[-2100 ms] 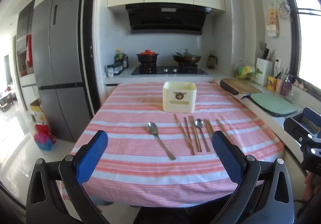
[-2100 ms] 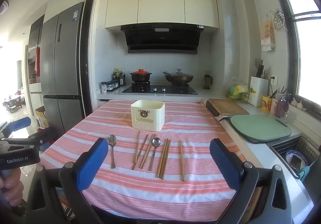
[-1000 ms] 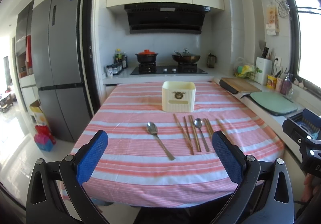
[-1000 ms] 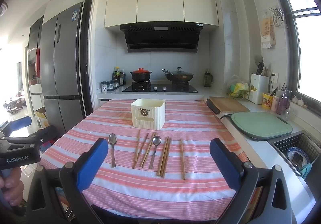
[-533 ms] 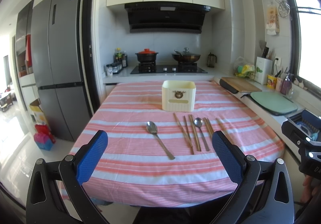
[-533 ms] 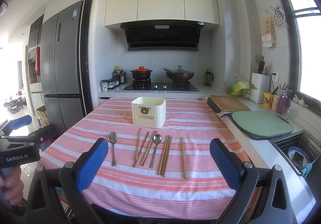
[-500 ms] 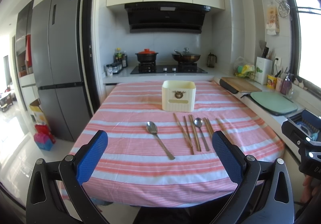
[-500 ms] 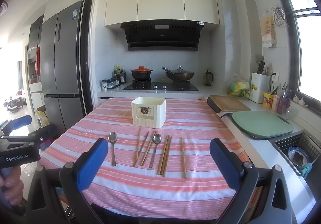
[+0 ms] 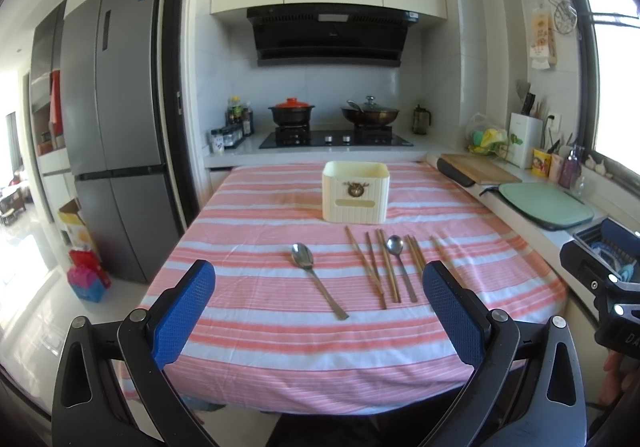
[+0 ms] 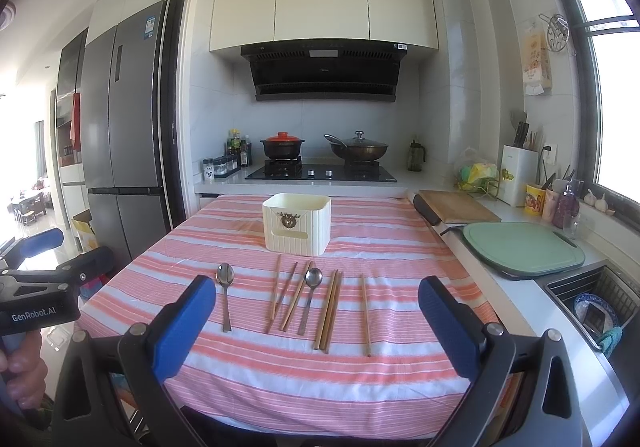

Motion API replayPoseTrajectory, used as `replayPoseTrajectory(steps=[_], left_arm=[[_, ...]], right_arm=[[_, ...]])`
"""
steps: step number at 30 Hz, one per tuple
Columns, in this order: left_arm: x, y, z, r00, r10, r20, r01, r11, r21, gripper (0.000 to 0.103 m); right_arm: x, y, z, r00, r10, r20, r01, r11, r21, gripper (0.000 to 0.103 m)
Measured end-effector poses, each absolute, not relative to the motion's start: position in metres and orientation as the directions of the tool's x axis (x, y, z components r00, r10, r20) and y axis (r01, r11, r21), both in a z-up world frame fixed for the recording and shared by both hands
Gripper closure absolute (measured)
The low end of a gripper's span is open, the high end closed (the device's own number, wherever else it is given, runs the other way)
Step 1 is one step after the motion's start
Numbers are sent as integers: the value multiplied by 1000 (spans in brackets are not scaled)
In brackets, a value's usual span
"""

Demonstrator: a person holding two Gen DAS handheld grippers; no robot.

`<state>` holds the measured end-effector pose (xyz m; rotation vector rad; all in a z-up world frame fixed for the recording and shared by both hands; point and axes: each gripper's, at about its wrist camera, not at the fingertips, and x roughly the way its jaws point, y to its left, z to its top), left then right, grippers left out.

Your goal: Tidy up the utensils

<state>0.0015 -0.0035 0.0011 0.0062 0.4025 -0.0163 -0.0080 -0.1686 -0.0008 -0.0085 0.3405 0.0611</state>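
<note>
A cream utensil holder stands upright mid-table on the pink striped cloth. In front of it lie a metal spoon on the left, a second spoon among several wooden chopsticks. My left gripper is open and empty, held off the near table edge. My right gripper is open and empty, also at the near edge. Each gripper shows at the side of the other's view.
A counter on the right carries a wooden board, a green cutting board and a sink with a dish rack. A stove with pots is behind the table. A fridge stands at the left.
The right wrist view has crept slightly lower and closer to the table. The utensils and holder have not moved.
</note>
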Motion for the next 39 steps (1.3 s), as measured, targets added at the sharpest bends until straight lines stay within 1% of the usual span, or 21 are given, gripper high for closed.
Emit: replayPoseTrajectory(steps=[39], left_arm=[[5, -9, -6, 917, -21, -397, 27, 1000, 10, 0]], right_arm=[[-7, -170, -3, 937, 61, -344, -64, 998, 1, 0]])
